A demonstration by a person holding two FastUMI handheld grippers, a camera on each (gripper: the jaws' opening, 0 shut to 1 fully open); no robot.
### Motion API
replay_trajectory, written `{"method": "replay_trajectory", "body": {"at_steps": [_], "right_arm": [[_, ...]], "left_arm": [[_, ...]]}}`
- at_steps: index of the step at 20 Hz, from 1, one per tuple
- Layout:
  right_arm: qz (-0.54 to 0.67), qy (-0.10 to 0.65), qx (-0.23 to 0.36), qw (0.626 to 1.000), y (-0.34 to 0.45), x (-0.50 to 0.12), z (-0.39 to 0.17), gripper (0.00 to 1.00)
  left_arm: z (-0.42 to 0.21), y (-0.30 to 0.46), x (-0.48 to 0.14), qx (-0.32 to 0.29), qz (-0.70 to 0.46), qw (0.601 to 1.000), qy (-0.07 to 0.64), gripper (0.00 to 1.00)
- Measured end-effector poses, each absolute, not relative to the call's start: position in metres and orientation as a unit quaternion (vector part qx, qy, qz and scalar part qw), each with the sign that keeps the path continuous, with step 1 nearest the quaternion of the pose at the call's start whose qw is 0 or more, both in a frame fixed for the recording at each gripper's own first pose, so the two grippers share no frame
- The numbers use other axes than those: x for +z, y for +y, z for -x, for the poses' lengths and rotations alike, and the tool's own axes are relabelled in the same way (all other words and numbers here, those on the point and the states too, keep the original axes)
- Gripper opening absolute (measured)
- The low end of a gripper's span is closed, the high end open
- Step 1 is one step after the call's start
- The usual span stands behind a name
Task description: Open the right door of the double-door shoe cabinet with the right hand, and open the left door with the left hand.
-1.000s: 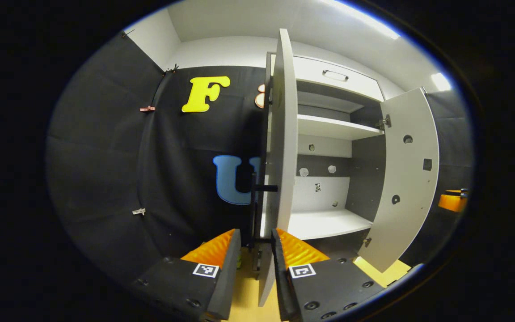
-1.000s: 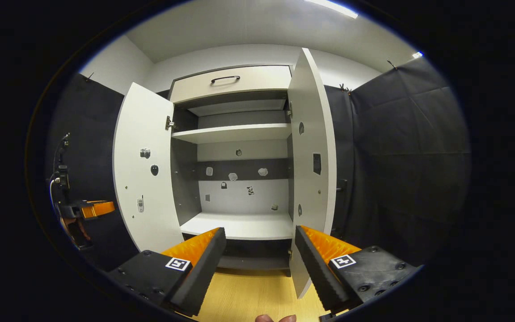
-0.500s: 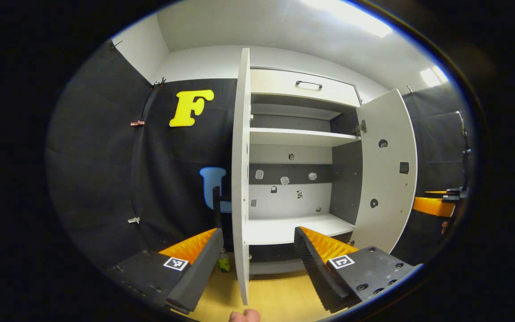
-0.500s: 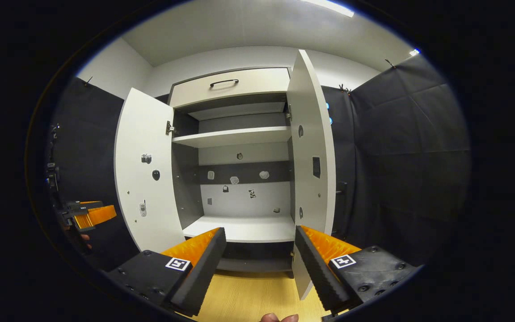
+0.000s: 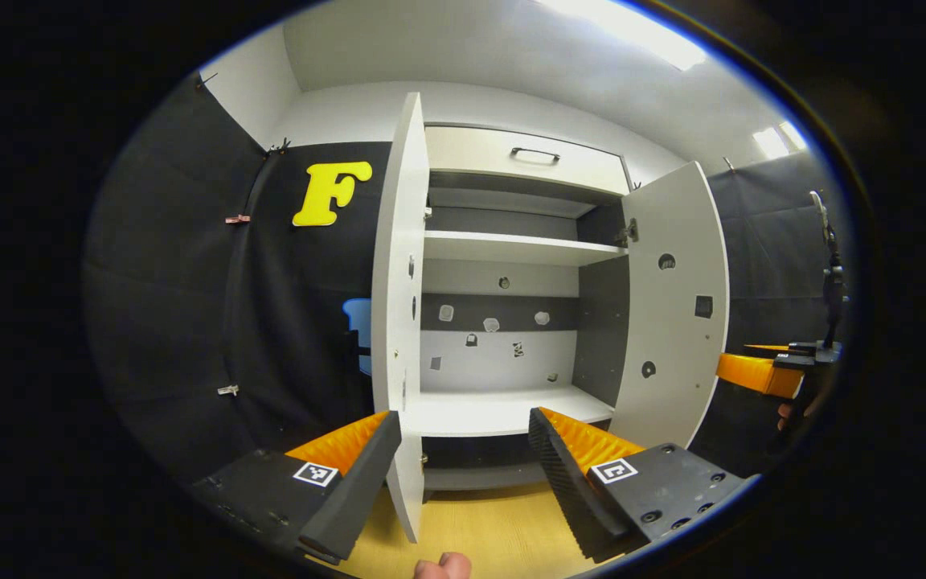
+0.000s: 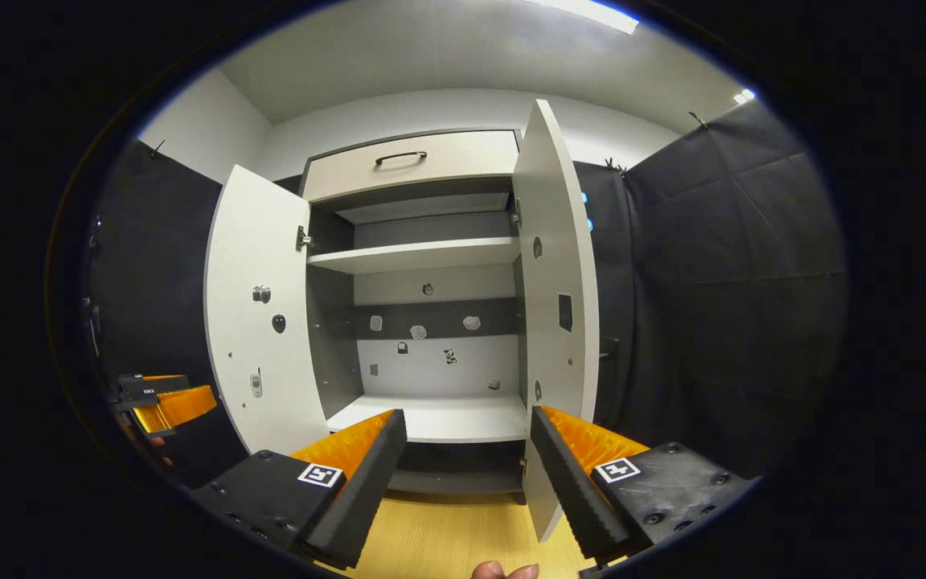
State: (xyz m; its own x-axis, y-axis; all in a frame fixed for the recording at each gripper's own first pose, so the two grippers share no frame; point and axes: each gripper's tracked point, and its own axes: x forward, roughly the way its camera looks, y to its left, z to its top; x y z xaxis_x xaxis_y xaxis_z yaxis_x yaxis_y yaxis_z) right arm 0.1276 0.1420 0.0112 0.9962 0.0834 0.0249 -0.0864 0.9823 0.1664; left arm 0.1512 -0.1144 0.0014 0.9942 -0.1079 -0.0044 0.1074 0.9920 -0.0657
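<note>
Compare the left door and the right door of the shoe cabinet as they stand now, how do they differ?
In the right gripper view, the left door shows its broad inner face, while the right door is seen nearly edge-on. The left door carries a small camera-shaped sticker and a dark oval mark; the right door has a dark rectangular patch and round holes. Both are tall white panels, swung wide open, and neither the left gripper nor the right gripper holds one.
</note>
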Motion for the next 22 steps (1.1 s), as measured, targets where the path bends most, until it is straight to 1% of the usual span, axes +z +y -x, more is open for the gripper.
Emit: {"method": "replay_trajectory", "body": {"at_steps": [8, 22], "right_arm": [[-0.085, -0.014, 0.046, 0.995, 0.142, 0.018, -0.123, 0.98], [-0.087, -0.013, 0.039, 0.995, 0.137, 0.017, -0.123, 0.98]], "left_arm": [[-0.143, -0.135, 0.005, -0.065, 0.027, 0.997, 0.002, 0.98], [-0.142, -0.137, 0.0, -0.065, 0.03, 0.997, 0.011, 0.98]]}}
